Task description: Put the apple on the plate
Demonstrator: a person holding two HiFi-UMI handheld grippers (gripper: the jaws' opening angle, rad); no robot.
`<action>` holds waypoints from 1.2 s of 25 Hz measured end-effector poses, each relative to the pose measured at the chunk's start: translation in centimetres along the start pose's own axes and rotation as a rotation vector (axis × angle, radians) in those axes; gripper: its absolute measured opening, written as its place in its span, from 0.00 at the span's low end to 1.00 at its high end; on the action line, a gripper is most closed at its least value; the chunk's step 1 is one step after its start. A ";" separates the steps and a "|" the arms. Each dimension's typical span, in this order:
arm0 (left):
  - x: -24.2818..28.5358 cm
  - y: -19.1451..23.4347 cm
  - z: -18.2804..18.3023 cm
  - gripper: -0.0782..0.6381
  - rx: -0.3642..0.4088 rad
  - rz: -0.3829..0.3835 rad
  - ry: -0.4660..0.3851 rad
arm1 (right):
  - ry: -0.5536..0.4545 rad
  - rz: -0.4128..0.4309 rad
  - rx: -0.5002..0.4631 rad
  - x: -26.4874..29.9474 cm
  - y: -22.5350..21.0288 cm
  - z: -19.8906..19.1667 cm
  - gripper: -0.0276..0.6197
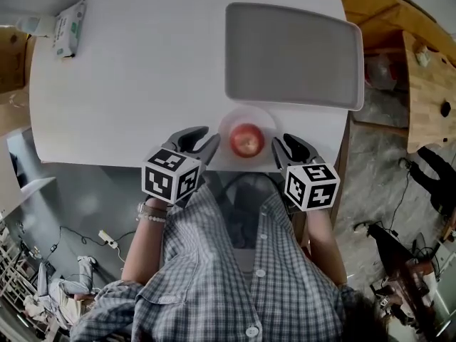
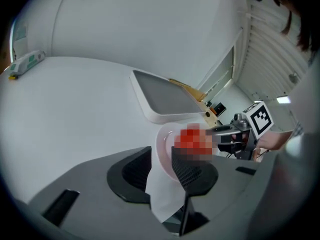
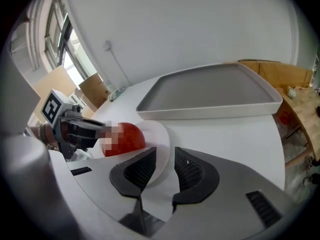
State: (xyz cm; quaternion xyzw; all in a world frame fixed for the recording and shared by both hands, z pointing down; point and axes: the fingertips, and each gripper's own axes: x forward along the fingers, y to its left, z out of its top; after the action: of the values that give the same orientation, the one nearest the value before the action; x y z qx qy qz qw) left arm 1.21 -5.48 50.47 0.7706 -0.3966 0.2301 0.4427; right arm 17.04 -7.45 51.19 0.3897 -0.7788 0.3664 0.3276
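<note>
A red apple (image 1: 246,140) rests on a small white plate (image 1: 229,121) at the near edge of the white table (image 1: 135,84). My left gripper (image 1: 201,140) hovers just left of the plate, its jaws apart with nothing between them. To the plate's right, my right gripper (image 1: 283,145) also has its jaws apart and empty. The left gripper view shows the apple (image 2: 192,138) on the plate (image 2: 162,151) ahead of the left gripper (image 2: 161,156), a little to its right. In the right gripper view the apple (image 3: 131,135) lies ahead of the right gripper (image 3: 165,154) and to its left.
A large grey tray (image 1: 292,52) lies just behind the plate. A pack of tissues (image 1: 69,28) sits at the far left corner. Wooden furniture (image 1: 427,84) stands to the right of the table. The person's checked shirt (image 1: 235,276) fills the near side.
</note>
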 end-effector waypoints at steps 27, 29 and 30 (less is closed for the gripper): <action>2.9 -0.1 -3.3 0.21 -0.189 -0.079 0.171 | 0.109 0.070 0.052 1.9 0.4 -1.9 0.18; 2.9 0.0 -3.3 0.20 -0.231 -0.099 0.159 | 0.105 0.076 0.065 1.9 0.4 -1.9 0.18; 3.0 0.0 -3.3 0.19 -0.252 -0.106 0.153 | 0.103 0.080 0.077 1.9 0.3 -1.9 0.18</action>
State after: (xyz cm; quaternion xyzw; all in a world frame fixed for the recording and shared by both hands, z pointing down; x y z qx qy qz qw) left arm 2.91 -3.87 54.21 0.7090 -0.3463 0.2129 0.5763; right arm 16.32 -6.45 53.60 0.3514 -0.7613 0.4282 0.3370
